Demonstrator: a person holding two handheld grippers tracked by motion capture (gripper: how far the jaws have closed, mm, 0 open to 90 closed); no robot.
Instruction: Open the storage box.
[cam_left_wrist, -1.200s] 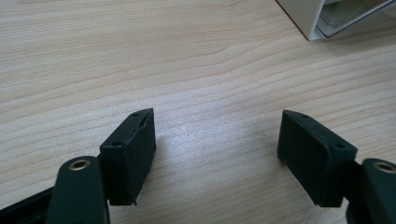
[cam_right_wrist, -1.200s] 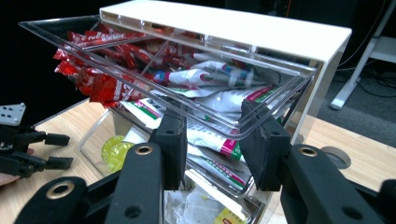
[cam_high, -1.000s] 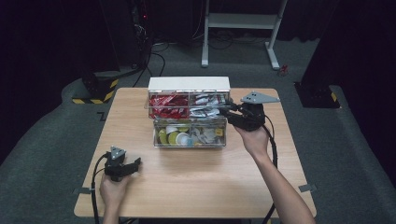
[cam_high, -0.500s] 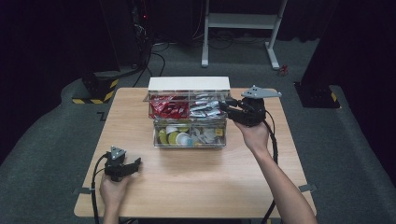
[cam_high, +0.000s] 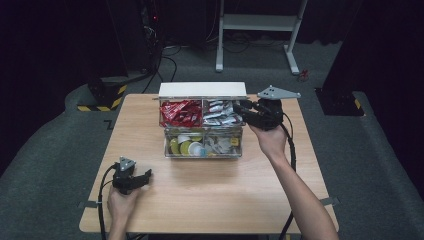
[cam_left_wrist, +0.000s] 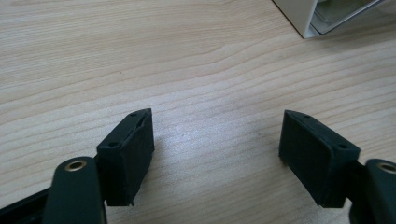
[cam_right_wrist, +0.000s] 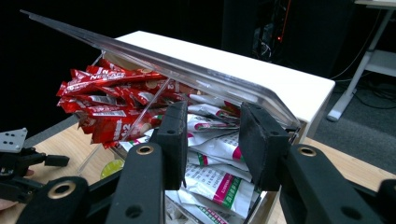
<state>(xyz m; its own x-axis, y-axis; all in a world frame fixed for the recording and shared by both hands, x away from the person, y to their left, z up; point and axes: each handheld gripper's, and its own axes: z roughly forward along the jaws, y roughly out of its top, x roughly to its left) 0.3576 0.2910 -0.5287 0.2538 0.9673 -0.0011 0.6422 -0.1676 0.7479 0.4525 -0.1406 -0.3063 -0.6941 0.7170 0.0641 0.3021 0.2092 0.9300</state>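
Our right gripper (cam_right_wrist: 212, 140) reaches into the clear organizer box (cam_high: 202, 150), its jaws drawn as close as they go, with white sachets (cam_right_wrist: 219, 154) just beyond them; whether they pinch one, we cannot tell. Our left gripper (cam_left_wrist: 217, 154) rests with jaws wide apart, only bare table (cam_left_wrist: 187, 56) between them.

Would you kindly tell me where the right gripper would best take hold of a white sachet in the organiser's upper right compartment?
Probably by a free end of a white sachet, coming in from the open right-hand side under the raised clear lid; the sachets lie flat and stacked there.
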